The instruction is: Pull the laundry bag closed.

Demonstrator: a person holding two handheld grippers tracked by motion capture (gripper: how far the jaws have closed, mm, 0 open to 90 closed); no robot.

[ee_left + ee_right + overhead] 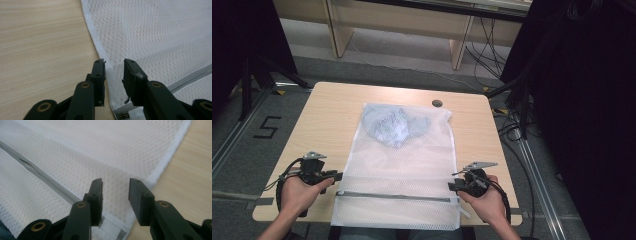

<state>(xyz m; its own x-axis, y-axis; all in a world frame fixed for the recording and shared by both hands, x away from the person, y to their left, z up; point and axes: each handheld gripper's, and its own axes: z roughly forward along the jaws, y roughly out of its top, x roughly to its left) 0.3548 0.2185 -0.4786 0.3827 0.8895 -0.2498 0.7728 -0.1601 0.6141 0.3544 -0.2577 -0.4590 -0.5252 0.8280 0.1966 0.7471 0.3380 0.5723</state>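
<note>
While flat on the wooden table [327,115], white mesh laundry bag [404,165] with crumpled garment [393,125] inside near far end, grey zipper [394,196] across near end. Left gripper [114,65] at bag's left edge, jaws apart, gripping nothing. Right gripper [115,184] over right edge, likewise apart and empty.

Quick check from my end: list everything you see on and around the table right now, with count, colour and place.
mesh laundry bag: one, white, flat on the middle of the table, near edge hanging over the person's side.
zipper: one, grey, across the bag near its near end.
garment: one, pale blue, bunched inside the bag's far end.
table: one, light wood.
round cap: one, dark, far edge of the tabletop.
cables: several, black, floor beyond the table.
left hand-held gripper: black, open at the bag's left edge.
right hand-held gripper: black, open at its right edge.
</note>
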